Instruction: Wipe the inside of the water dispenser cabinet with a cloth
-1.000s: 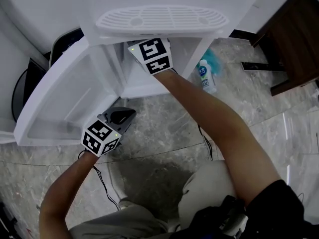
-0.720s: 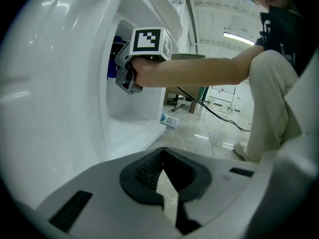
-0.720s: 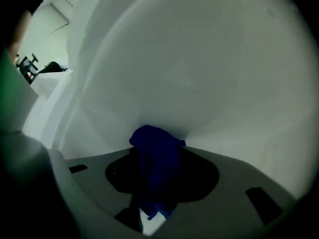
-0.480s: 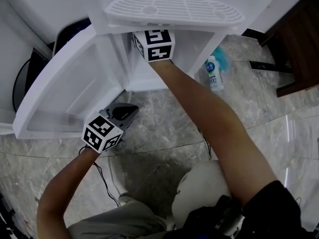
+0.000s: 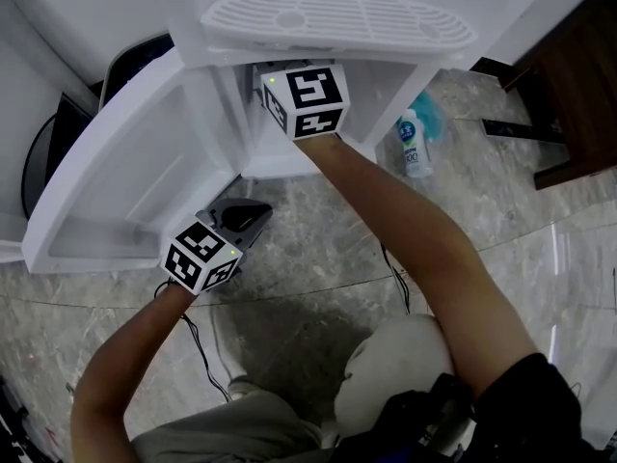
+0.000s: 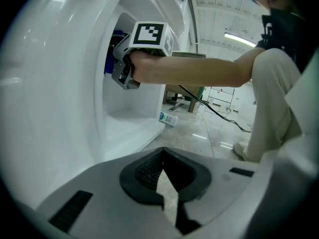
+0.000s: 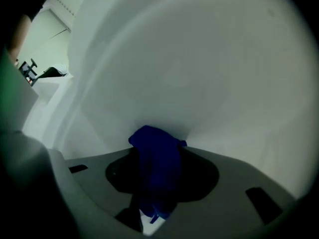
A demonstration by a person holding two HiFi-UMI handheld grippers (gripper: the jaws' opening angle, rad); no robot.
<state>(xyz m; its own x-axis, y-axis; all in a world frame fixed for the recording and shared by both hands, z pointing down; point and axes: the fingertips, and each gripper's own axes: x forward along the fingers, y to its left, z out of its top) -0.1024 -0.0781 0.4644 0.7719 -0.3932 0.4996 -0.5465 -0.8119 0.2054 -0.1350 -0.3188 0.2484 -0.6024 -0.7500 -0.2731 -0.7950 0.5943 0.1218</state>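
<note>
The white water dispenser cabinet (image 5: 280, 157) stands open, its door (image 5: 125, 181) swung out to the left. My right gripper reaches into the opening; in the head view only its marker cube (image 5: 307, 99) shows. The right gripper (image 7: 157, 151) is shut on a bunched blue cloth (image 7: 157, 168), which is pressed close to the white inner wall (image 7: 199, 73). The left gripper view shows that gripper (image 6: 122, 73) and cloth (image 6: 108, 59) high in the cabinet mouth. My left gripper (image 5: 253, 218) hangs below the door edge, shut and empty (image 6: 162, 156).
A white bottle (image 5: 413, 148) with a blue label lies on the marble floor right of the cabinet, with something teal (image 5: 429, 114) behind it. Dark wooden furniture (image 5: 578, 75) stands at far right. The drip grille (image 5: 337, 17) overhangs the opening. A cable (image 5: 395, 268) runs over the floor.
The right gripper's cube has rolled and shifted slightly right at the cabinet mouth. The left gripper has stayed put.
</note>
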